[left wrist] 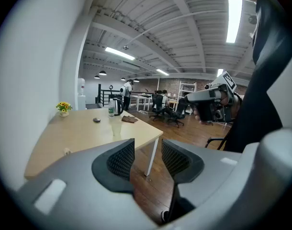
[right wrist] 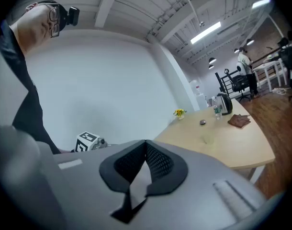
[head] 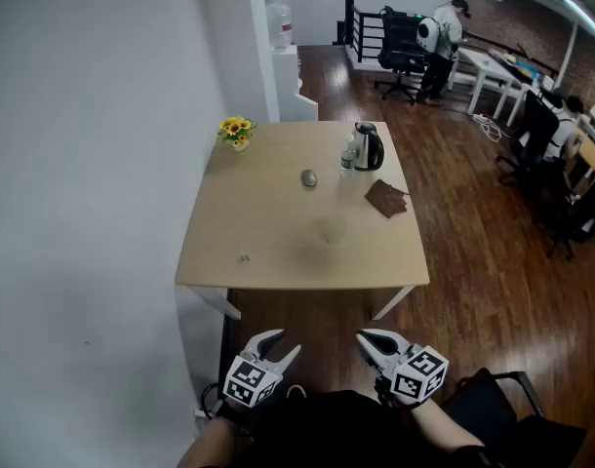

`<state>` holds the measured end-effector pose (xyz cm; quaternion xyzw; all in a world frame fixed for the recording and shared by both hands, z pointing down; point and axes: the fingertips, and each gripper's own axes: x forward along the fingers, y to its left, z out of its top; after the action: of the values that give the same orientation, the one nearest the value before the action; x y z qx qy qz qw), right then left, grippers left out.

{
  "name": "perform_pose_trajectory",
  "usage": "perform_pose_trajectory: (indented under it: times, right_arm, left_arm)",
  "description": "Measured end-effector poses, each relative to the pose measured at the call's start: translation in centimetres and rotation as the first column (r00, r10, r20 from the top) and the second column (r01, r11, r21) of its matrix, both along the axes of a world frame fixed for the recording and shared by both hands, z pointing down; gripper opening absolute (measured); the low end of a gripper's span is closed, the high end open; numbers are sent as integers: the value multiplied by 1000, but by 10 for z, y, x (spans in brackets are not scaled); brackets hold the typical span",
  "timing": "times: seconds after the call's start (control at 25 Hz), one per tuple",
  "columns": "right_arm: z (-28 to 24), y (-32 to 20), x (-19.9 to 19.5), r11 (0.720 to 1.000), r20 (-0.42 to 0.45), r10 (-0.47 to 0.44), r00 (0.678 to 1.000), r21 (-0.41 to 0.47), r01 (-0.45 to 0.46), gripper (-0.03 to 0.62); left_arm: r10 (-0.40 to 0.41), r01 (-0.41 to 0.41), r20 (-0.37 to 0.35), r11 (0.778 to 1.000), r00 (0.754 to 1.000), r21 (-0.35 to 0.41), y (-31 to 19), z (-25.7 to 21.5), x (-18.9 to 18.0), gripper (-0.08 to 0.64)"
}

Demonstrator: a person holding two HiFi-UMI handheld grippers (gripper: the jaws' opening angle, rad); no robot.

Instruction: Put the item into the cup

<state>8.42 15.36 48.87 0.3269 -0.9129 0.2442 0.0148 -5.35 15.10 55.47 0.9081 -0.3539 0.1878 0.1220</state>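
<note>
A clear plastic cup [head: 329,230] stands near the middle of the light wooden table [head: 268,222]; it also shows faintly in the left gripper view [left wrist: 116,128] and the right gripper view [right wrist: 207,139]. A small pale item [head: 244,257] lies near the table's front left edge, and a grey rounded object [head: 308,177] lies farther back. Both grippers hang low in front of the table, well short of it. My left gripper [head: 283,345] is open with nothing between its jaws [left wrist: 148,145]. My right gripper [head: 369,340] has its jaws touching, with nothing held [right wrist: 146,145].
A black kettle [head: 368,146], a water bottle [head: 348,159], a pot of yellow flowers [head: 236,130] and a brown cloth [head: 386,199] sit on the table. A white wall runs along the left. A dark chair [head: 502,398] stands at the lower right; desks, chairs and people fill the far right.
</note>
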Motion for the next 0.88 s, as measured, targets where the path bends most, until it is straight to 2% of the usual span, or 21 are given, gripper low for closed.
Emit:
perform_pose_trajectory:
  times: [0.24,0.52,0.68,0.88]
  right_arm:
    - [-1,-8,21,1000,18,4,1000,11,-5,8]
    - [4,-35,15,1000,1,-24,1000,20,24,8]
    - [10,-63,1,998,-54,-37,998,40,39,8]
    - [15,-117,-11,999,-78,-11,997,39,14,8]
  left_arm:
    - [-31,30,14,999,999,22,-13,-4,4,172]
    - [-40,39,26,999,999,24,-40,3,1,172]
    - [-31,31,19,999,999,16,-70,13,-5,170]
    - [-17,17,4,1000,1000,6,-124,22,-20,167]
